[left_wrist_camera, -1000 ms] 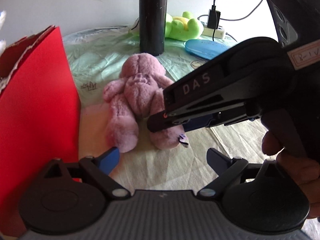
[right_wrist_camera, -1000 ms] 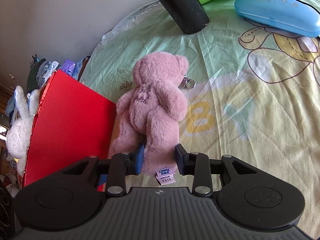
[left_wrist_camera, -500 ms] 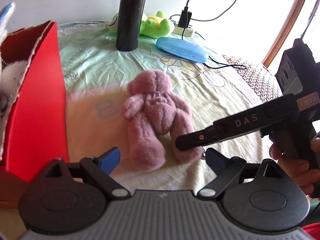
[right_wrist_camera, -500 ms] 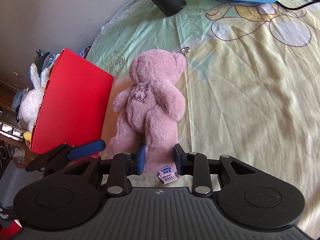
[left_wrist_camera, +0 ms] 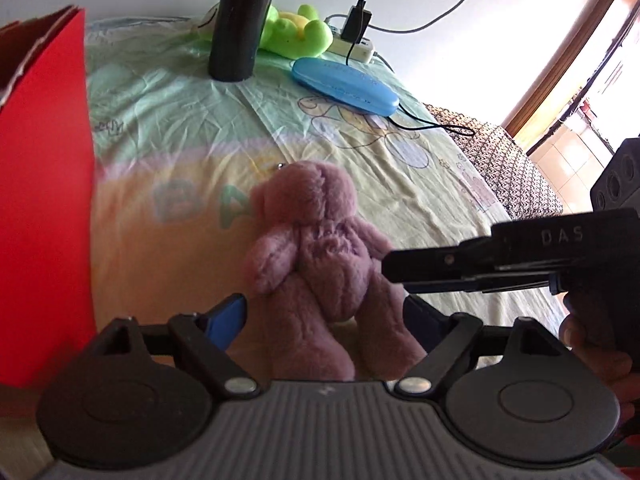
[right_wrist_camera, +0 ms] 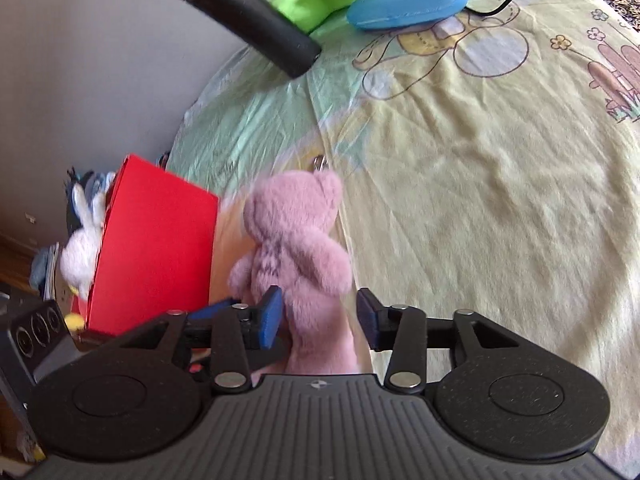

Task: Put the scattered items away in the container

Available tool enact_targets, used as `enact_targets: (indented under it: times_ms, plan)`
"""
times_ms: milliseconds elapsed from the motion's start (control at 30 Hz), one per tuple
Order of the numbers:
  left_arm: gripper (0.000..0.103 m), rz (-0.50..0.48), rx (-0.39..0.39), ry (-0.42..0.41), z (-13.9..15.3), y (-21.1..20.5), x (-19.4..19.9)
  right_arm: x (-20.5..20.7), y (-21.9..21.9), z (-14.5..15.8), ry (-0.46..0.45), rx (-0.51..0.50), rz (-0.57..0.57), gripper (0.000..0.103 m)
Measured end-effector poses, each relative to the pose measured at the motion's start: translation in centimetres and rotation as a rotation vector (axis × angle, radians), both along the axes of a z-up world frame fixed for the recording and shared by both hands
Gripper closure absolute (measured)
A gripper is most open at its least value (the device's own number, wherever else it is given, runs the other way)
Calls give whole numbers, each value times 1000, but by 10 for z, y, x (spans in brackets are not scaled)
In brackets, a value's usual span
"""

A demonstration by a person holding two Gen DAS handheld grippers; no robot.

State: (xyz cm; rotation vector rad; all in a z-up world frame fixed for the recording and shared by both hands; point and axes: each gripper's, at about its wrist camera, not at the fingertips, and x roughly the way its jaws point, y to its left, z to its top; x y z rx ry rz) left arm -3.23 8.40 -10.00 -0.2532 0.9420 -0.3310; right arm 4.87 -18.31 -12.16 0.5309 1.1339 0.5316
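A pink plush bear (left_wrist_camera: 320, 256) hangs above the bed with its legs between the open fingers of my left gripper (left_wrist_camera: 328, 316). In the right wrist view the bear (right_wrist_camera: 296, 248) has one leg between the spread pads of my right gripper (right_wrist_camera: 318, 316), which do not press it. The right gripper also shows in the left wrist view (left_wrist_camera: 480, 268), reaching in from the right at the bear's side. The red box (left_wrist_camera: 44, 184) stands at the left; it also shows in the right wrist view (right_wrist_camera: 156, 248) with a white plush rabbit (right_wrist_camera: 80, 248) inside.
A tall black bottle (left_wrist_camera: 240, 20), a green plush toy (left_wrist_camera: 296, 32), a blue case (left_wrist_camera: 344, 84) and a power strip with cables (left_wrist_camera: 360, 40) sit at the far side of the patterned sheet (right_wrist_camera: 500, 160).
The right gripper's jaws have opened around the bear's leg. The bear has risen off the sheet and sits closer between the left gripper's fingers. Both cameras have lifted.
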Motion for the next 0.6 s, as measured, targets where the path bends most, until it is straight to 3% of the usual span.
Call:
enact_targets:
  times_ms: [167,433,600]
  plan:
    - [25,9,-12,36,-9,-6,4,5,20,-15,54,53,6,49]
    - [35,-11,8,-6,-6,-8,-5,-15,51,1,-101,-156,113,53]
    - [37,-78,78,-62,6,-11,-35,-33,52,1,-77,-145,118,56]
